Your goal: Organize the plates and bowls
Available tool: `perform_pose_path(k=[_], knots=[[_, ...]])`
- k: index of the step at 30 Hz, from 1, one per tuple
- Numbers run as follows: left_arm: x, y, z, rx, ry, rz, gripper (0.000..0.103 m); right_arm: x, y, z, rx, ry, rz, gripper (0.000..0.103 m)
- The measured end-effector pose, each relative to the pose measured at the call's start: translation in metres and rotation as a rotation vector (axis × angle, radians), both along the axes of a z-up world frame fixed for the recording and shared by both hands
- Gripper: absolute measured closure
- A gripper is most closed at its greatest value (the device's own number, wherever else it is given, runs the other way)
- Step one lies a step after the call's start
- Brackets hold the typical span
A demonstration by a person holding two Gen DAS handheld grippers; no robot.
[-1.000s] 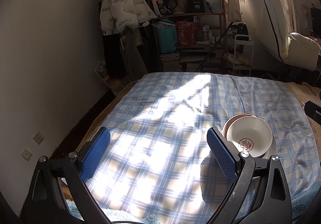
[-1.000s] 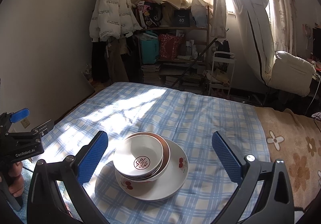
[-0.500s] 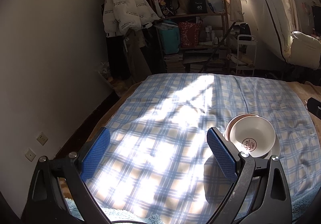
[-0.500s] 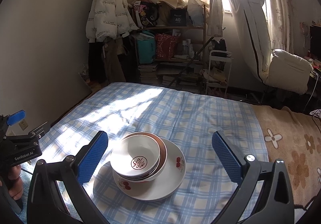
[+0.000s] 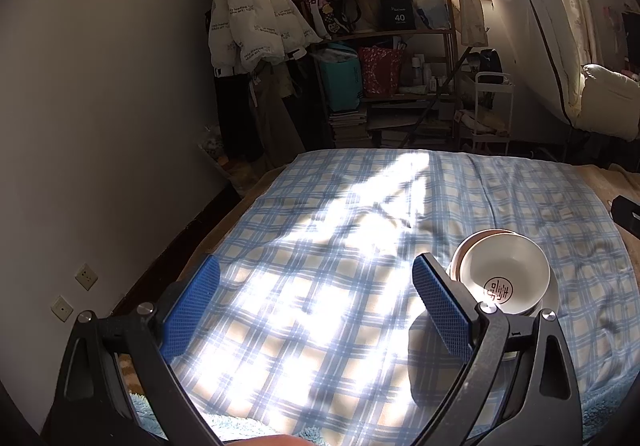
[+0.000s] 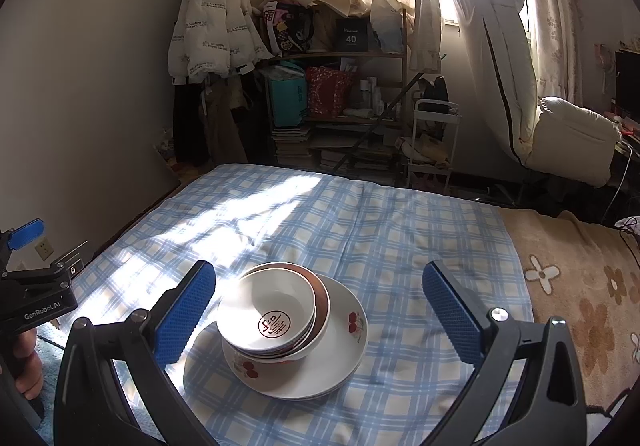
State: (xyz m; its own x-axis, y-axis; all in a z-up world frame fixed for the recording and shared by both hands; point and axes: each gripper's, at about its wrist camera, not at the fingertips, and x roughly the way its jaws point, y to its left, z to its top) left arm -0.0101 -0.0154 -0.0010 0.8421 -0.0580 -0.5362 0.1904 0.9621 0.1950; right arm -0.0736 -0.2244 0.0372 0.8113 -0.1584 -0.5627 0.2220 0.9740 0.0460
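Note:
A stack of dishes sits on the blue checked cloth (image 6: 400,246). A white bowl with a red seal mark (image 6: 268,314) is on top, nested in a brown-rimmed bowl (image 6: 320,302), on a white plate with cherry prints (image 6: 340,358). My right gripper (image 6: 318,310) is open and empty, its blue pads either side of the stack, a little nearer than it. In the left wrist view the stack (image 5: 504,278) lies just right of my open, empty left gripper (image 5: 316,310).
The cloth covers a bed or low table with a brown flowered blanket (image 6: 580,286) at right. A wall (image 5: 100,126) runs along the left. Cluttered shelves (image 6: 340,106), a hung white jacket (image 6: 212,30) and a white chair (image 6: 560,134) stand behind.
Both grippers have drifted slightly; the stack sits a little lower and nearer in the right wrist view. Both grippers stay open and empty.

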Motion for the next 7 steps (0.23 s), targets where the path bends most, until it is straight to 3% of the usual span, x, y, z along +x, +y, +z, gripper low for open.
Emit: perform_pose_path(k=[7], knots=[[0.0003,0.0025,0.0017,-0.009,0.000,0.005,0.007,-0.0003,-0.0013,0.0002,0.001,0.000,0.001,0.000]])
